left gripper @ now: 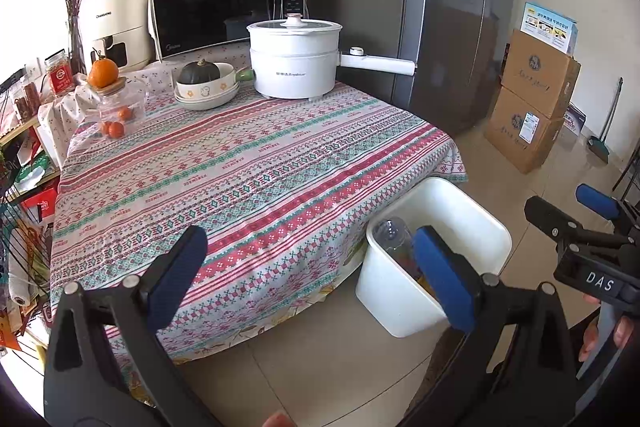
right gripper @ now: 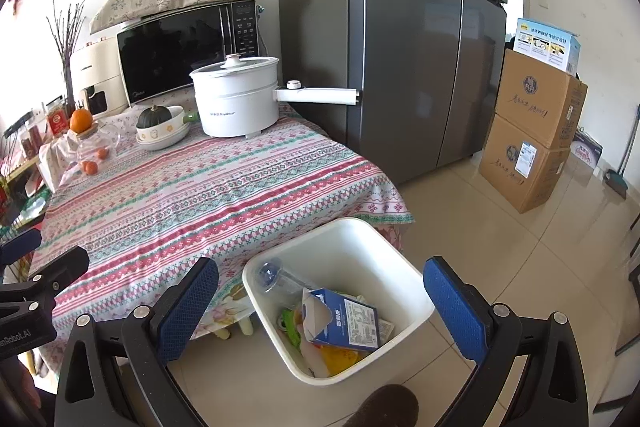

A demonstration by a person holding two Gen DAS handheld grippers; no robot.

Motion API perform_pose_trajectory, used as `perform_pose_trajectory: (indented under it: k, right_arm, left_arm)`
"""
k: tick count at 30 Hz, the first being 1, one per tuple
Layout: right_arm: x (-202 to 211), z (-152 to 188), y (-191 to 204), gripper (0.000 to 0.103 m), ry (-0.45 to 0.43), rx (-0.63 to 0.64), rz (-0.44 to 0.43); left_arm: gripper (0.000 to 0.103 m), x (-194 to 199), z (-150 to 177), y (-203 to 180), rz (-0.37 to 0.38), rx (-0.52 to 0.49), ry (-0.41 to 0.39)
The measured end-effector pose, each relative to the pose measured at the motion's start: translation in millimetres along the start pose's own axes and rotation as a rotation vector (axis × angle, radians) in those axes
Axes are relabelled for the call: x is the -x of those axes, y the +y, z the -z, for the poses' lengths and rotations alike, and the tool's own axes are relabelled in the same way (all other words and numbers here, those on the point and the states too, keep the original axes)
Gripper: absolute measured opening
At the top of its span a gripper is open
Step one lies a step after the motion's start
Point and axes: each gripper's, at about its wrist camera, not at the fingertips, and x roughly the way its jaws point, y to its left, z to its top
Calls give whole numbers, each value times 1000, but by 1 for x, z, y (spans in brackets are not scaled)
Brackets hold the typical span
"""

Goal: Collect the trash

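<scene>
A white trash bin (right gripper: pixel 356 233) stands on the floor by the table's near right corner; it also shows in the left wrist view (left gripper: pixel 472 211). In it lie a clear plastic bottle (right gripper: pixel 276 277), a blue and white carton (right gripper: pixel 344 319) and wrappers. My right gripper (right gripper: pixel 322 299) is open and empty, hovering above the bin. My left gripper (left gripper: pixel 312 269) is open and empty over the table's near edge, left of the bin. The right gripper also shows in the left wrist view (left gripper: pixel 576 215).
The table has a striped patterned cloth (left gripper: pixel 240 171). At its far side stand a white electric pot (left gripper: pixel 294 63), stacked bowls with a squash (left gripper: pixel 206 83), a glass jar with oranges (left gripper: pixel 120 103) and a microwave (left gripper: pixel 224 7). A grey fridge (right gripper: pixel 420 39) and stacked cardboard boxes (right gripper: pixel 532 131) stand to the right.
</scene>
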Motion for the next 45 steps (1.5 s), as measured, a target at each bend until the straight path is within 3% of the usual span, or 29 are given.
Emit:
perform_pose_trajectory:
  k: [32,45]
  right_arm:
    - [4,-1,6,103,-35,16,-3]
    - [11,-4,1,103,-61,12,-2]
  left_arm:
    - [102,8,0,3,2,27,-26]
    - [102,20,-2,-18,56,-62,-56]
